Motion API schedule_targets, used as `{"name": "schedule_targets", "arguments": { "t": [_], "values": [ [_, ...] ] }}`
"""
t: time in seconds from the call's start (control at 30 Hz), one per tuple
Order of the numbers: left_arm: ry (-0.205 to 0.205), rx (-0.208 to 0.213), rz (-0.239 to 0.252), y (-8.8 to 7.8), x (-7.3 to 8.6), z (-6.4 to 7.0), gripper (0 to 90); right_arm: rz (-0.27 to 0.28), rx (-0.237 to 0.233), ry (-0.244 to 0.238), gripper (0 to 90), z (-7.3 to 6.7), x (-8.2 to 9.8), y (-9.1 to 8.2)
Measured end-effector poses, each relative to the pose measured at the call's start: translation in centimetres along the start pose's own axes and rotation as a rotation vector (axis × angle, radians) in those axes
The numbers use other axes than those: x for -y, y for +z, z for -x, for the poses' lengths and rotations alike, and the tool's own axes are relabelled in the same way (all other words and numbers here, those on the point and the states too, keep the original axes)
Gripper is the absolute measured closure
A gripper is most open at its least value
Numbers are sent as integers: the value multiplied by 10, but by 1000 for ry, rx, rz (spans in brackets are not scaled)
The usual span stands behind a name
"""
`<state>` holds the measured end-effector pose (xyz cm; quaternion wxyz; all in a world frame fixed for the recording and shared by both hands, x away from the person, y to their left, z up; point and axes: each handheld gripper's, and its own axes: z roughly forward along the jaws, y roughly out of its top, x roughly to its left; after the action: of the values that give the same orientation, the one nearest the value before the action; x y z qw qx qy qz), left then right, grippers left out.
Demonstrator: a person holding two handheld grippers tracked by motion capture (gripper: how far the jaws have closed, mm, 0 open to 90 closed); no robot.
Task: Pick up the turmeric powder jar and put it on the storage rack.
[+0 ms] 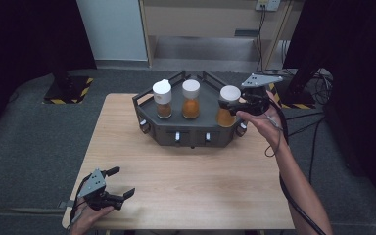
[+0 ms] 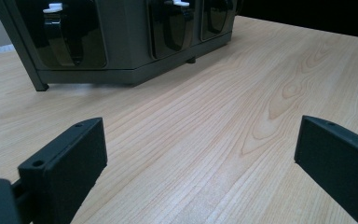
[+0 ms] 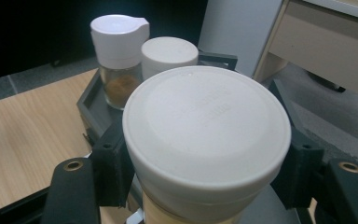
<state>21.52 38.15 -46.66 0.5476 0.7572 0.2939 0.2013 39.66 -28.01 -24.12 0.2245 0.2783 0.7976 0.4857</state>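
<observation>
A dark grey rack (image 1: 201, 128) stands at the table's far middle, its front wall (image 2: 112, 56) also in the left gripper view. In it stand a flip-cap spice jar (image 1: 162, 98) (image 3: 117, 51) and a round-lid jar (image 1: 191, 99) (image 3: 168, 52). My right gripper (image 1: 226, 105) (image 3: 205, 182) is shut on a third white-lidded jar of orange powder (image 1: 226, 106) (image 3: 207, 130), gripping just under the lid, over the rack's right end. My left gripper (image 1: 120, 182) (image 2: 200, 163) rests open near the table's front left corner, nothing between its jaws.
The wooden table (image 1: 191, 186) has bare room between the rack and its front edge. Grey carpet surrounds it. A cabinet (image 1: 205, 19) and cables (image 1: 318, 83) lie beyond the far side.
</observation>
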Motion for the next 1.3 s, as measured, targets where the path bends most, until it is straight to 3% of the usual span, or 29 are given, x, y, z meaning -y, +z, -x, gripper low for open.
{"name": "schedule_targets", "arguments": {
  "t": [0.67,1.3],
  "values": [
    [-1,2,0,0,0,-1,12,-22,91,35,334,14,-1,34],
    [-4,1,0,0,1,-1,12,-35,82,55,334,23,8,61]
  ]
}}
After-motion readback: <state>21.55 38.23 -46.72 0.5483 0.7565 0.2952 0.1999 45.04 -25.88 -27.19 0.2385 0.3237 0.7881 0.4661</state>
